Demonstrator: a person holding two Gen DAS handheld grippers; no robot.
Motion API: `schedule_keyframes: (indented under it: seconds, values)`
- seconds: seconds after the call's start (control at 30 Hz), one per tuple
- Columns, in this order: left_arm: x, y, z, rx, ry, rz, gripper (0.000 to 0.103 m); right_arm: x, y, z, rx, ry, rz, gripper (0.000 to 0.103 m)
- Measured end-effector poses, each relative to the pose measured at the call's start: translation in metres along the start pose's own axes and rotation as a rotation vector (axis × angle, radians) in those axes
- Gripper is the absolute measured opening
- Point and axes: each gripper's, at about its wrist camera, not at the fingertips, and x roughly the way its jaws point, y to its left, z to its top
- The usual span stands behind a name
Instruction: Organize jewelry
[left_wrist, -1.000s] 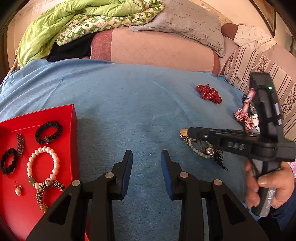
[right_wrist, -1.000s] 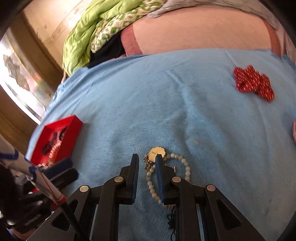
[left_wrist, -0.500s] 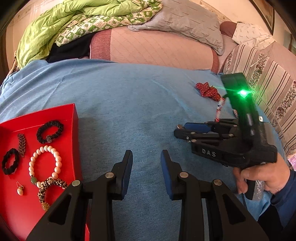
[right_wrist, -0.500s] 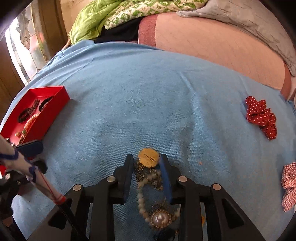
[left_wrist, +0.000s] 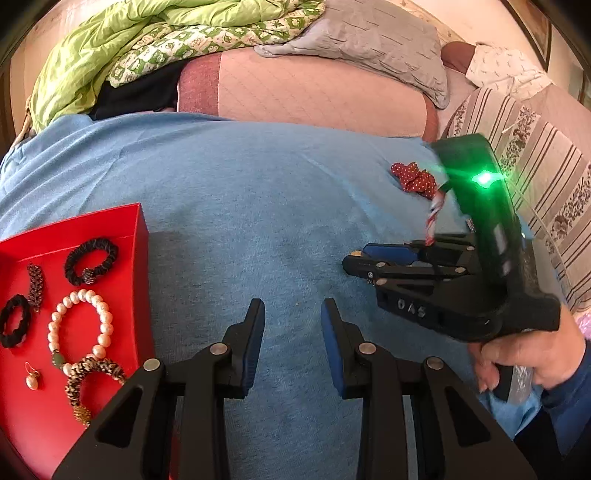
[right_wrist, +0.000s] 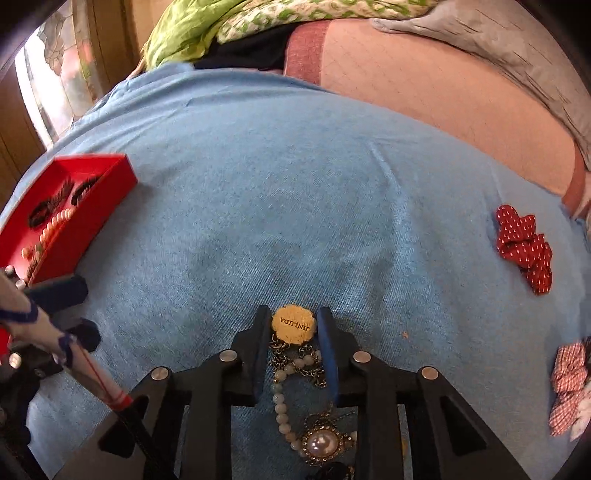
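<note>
Two grippers hovering over the blue bed: right gripper (right_wrist: 291, 345) jaws are closing around the pearl necklace (right_wrist: 295, 365) tag, left gripper (left_wrist: 291, 339) sitting part-open, empty, beside the red tray (left_wrist: 142, 236).

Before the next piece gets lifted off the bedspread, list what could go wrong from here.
1. The right hand-held gripper, jaws closing, straddles the gold tag and chain; it may catch only the tag, leaving the bead strand and pearl pendant swinging.
2. The tangled strands could snag or slip free.
3. The red tray lies well across the blue bedspread, inviting drops.
</note>
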Motion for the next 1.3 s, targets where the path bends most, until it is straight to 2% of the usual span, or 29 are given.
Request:
schedule_keyframes:
  seconds: [0.1, 0.17, 0.33, 0.47, 0.7, 0.77, 0.83, 0.9, 0.97, 1.0, 1.13, 1.3]
  values:
    - [0.003, -0.006, 0.001, -0.006, 0.012, -0.047, 0.030, -0.019, -0.022, 0.001, 0.130, -0.046, 0.092, 0.027]
    - [0.008, -0.016, -0.001, 0.007, 0.041, -0.117, 0.030, -0.037, -0.036, 0.002, 0.187, -0.092, 0.106, 0.027]
    - [0.014, -0.051, -0.008, 0.098, 0.059, -0.183, 0.030, -0.091, -0.080, -0.008, 0.346, -0.249, 0.155, 0.027]
    - [0.021, -0.075, -0.006, 0.101, 0.049, -0.234, 0.030, -0.112, -0.094, -0.015, 0.411, -0.305, 0.168, 0.027]
    - [0.048, -0.109, -0.009, 0.124, 0.073, -0.224, 0.030, -0.122, -0.100, -0.015, 0.444, -0.328, 0.195, 0.027]
    - [0.055, -0.119, -0.012, 0.144, 0.074, -0.213, 0.024, -0.123, -0.102, -0.016, 0.449, -0.328, 0.195, 0.027]
    - [0.062, -0.126, -0.013, 0.158, 0.082, -0.196, 0.024, -0.123, -0.104, -0.016, 0.450, -0.327, 0.202, 0.027]
    - [0.071, -0.130, -0.014, 0.165, 0.094, -0.140, 0.017, -0.122, -0.105, -0.017, 0.449, -0.328, 0.194, 0.027]
    - [0.073, -0.127, -0.013, 0.150, 0.090, -0.128, 0.009, -0.122, -0.106, -0.019, 0.447, -0.324, 0.195, 0.027]
    - [0.072, -0.125, -0.013, 0.147, 0.087, -0.131, 0.009, -0.122, -0.106, -0.019, 0.449, -0.324, 0.192, 0.027]
    - [0.054, -0.119, -0.009, 0.158, 0.037, -0.159, 0.008, -0.122, -0.109, -0.018, 0.451, -0.327, 0.194, 0.027]
    - [0.014, -0.106, 0.006, 0.131, -0.078, -0.240, 0.008, -0.126, -0.105, -0.019, 0.439, -0.338, 0.206, 0.027]
